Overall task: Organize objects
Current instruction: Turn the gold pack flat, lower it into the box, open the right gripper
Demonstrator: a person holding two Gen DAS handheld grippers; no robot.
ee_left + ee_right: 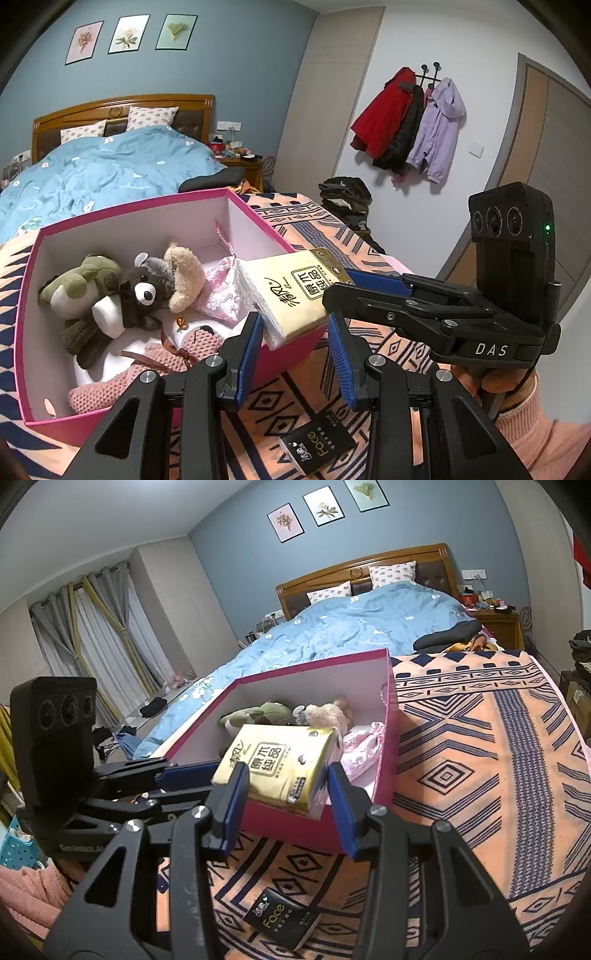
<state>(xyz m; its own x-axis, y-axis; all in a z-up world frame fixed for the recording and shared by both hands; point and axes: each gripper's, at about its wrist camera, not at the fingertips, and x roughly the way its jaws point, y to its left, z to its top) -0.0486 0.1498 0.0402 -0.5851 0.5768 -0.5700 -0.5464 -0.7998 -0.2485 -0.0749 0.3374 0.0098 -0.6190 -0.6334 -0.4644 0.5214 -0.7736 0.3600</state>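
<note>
I hold the yellow soft-pack tissue packet (284, 768) pinched in my right gripper (288, 794) over the near rim of the pink cardboard box (388, 775), left gripper (295, 350) empty, fingers nearly together; next I judge lowering and release.

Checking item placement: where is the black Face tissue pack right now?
In both wrist views the black Face pack lies flat on the patterned blanket, outside the pink box, just below its near wall.
</note>
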